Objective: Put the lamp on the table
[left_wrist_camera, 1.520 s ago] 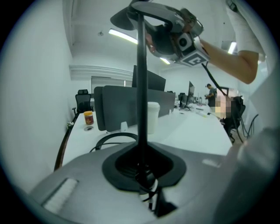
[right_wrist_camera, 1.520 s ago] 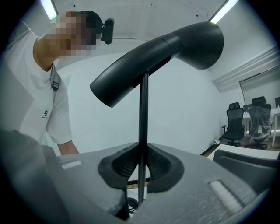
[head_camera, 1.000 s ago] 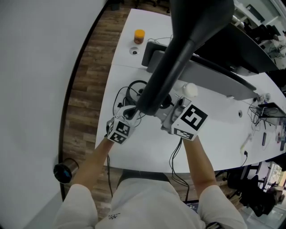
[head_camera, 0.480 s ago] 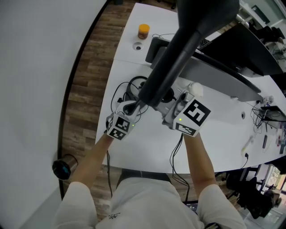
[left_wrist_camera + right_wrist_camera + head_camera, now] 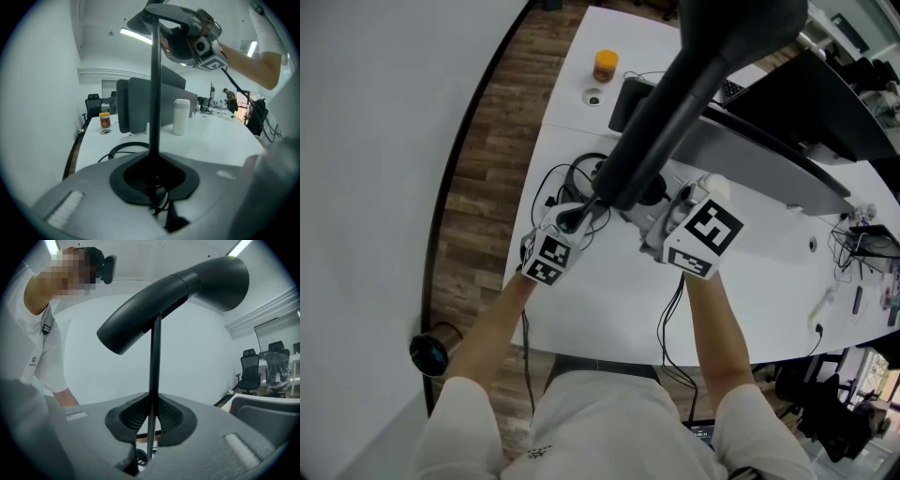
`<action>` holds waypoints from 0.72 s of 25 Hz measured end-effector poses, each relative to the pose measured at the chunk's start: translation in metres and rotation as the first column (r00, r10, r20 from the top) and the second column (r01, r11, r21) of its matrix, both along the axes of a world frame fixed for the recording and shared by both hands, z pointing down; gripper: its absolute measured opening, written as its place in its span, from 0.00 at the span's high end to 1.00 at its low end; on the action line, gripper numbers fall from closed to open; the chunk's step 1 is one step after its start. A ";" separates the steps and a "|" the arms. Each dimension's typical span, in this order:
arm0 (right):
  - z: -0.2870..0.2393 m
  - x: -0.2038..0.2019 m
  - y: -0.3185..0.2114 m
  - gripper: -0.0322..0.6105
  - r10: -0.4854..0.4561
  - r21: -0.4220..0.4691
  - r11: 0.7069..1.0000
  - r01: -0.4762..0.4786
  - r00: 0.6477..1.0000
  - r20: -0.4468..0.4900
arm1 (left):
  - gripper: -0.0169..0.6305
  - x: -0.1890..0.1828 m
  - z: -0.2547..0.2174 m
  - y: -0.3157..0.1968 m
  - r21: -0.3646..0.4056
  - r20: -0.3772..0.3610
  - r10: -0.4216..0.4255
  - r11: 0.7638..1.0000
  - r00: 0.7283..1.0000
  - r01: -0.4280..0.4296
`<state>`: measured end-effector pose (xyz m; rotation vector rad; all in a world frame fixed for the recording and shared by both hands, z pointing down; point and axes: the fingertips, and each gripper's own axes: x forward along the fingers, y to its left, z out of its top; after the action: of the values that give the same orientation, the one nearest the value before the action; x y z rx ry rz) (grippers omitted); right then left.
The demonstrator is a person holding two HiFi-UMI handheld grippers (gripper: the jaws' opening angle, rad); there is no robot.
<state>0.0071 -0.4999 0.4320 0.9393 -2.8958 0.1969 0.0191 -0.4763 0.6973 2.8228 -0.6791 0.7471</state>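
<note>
A black lamp with a thick tube-shaped head (image 5: 703,75) and a thin pole (image 5: 153,93) hangs over the white table (image 5: 609,300). Both grippers hold it by the pole. My left gripper (image 5: 570,220) is shut on the pole low down, which shows between its jaws in the left gripper view (image 5: 152,187). My right gripper (image 5: 664,211) is shut on the same pole (image 5: 154,362) from the other side, with the lamp head (image 5: 178,296) above it. In the head view the lamp head hides the pole and the base.
Behind the grippers lie coiled black cables (image 5: 572,178). A white bottle (image 5: 712,187), a dark monitor (image 5: 797,103) and a grey stand (image 5: 140,110) are close by. A jar with an orange lid (image 5: 605,66) stands at the far end. The table's left edge drops to wooden floor (image 5: 483,187).
Both grippers and the lamp have shifted a little farther over the table, toward the monitor. Both grips on the pole are unchanged.
</note>
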 end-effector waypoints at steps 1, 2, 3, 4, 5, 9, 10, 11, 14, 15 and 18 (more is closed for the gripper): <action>0.000 0.000 -0.001 0.89 0.001 0.000 1.000 -0.001 1.000 0.003 | 0.93 0.000 -0.002 -0.001 0.004 0.001 0.001 1.000 1.000 -0.001; -0.001 0.001 -0.001 0.89 0.001 -0.001 1.000 -0.001 1.000 0.006 | 0.93 0.000 -0.005 -0.002 0.012 0.001 0.005 1.000 1.000 -0.005; -0.001 0.001 -0.002 0.89 0.001 0.000 1.000 -0.001 1.000 0.009 | 0.93 0.000 -0.009 -0.004 0.022 0.001 0.009 1.000 1.000 -0.009; -0.002 0.001 -0.002 0.89 0.001 0.000 1.000 -0.001 1.000 0.011 | 0.93 0.000 -0.012 -0.005 0.030 0.002 0.012 0.999 1.000 -0.012; -0.002 0.001 -0.003 0.89 0.000 0.002 1.000 -0.001 1.000 0.012 | 0.93 0.000 -0.014 -0.007 0.034 0.001 0.013 0.999 1.000 -0.013; -0.002 0.002 -0.004 0.89 0.001 0.003 1.000 -0.001 1.000 0.013 | 0.93 -0.001 -0.009 -0.008 0.022 0.003 0.003 1.000 1.000 -0.003; -0.002 0.002 -0.004 0.89 0.000 0.003 1.000 0.000 1.000 0.011 | 0.93 -0.002 -0.006 -0.007 0.013 0.004 -0.003 1.000 1.000 0.003; -0.002 0.002 -0.004 0.89 -0.001 0.004 1.000 0.001 1.000 0.010 | 0.93 -0.002 -0.004 -0.007 0.009 0.003 -0.007 1.000 1.000 0.007; -0.001 0.000 -0.003 0.89 -0.004 0.003 1.000 0.004 1.000 0.009 | 0.93 0.000 -0.011 -0.009 0.024 0.005 0.004 1.000 1.000 -0.004; -0.001 0.000 -0.003 0.89 -0.004 0.002 1.000 0.004 1.000 0.009 | 0.93 0.000 -0.011 -0.009 0.026 0.005 0.006 1.000 1.000 -0.006; 0.000 -0.002 -0.002 0.89 -0.004 0.005 1.000 0.004 1.000 0.006 | 0.93 0.000 -0.011 -0.009 0.022 0.003 0.006 1.000 1.000 -0.006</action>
<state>0.0050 -0.5024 0.4320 0.9350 -2.9047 0.1928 0.0187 -0.4852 0.6866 2.8451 -0.6836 0.7497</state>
